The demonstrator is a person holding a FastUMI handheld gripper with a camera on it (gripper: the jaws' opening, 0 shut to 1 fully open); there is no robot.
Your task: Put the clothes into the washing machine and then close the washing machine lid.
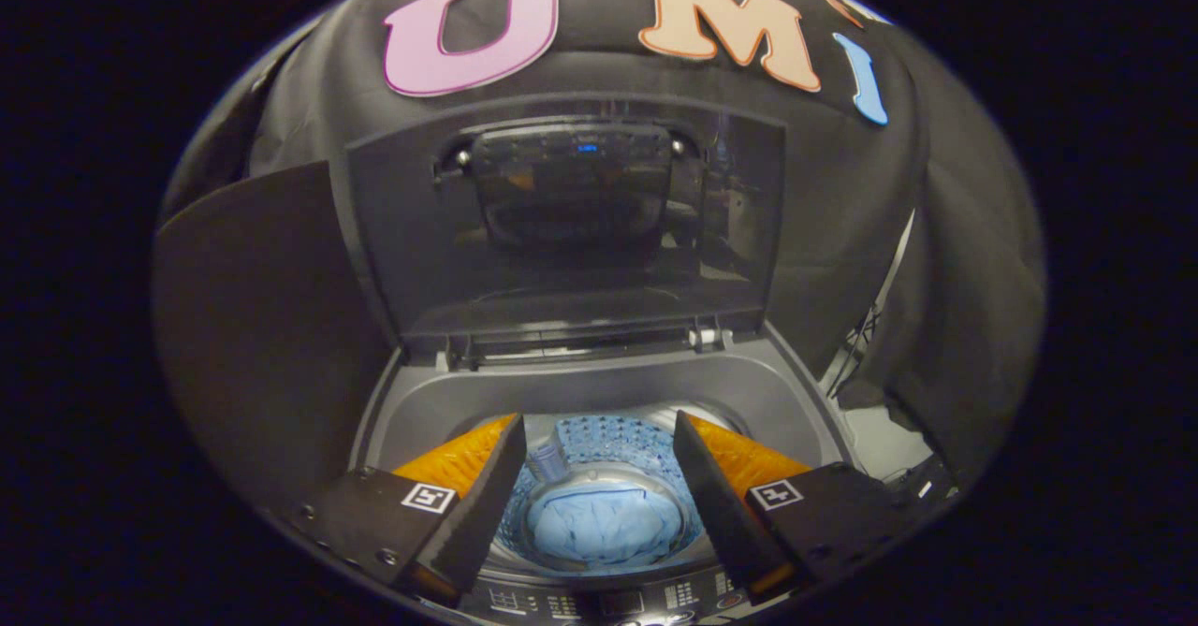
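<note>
A top-loading washing machine [608,387] stands below me with its tinted lid [562,233] raised upright at the back. Down in the drum lies a light blue garment [604,525], bunched at the bottom. My gripper [599,439] hovers above the drum mouth, open, with nothing between its fingers. The garment shows in the gap between the two fingers, well below them. The lid's hinge [707,336] sits at the rear rim.
The machine's control panel [599,603] runs along the front rim just under the fingers. Black cloth walls close in behind and on both sides. A cable [861,336] hangs beside the machine on the right.
</note>
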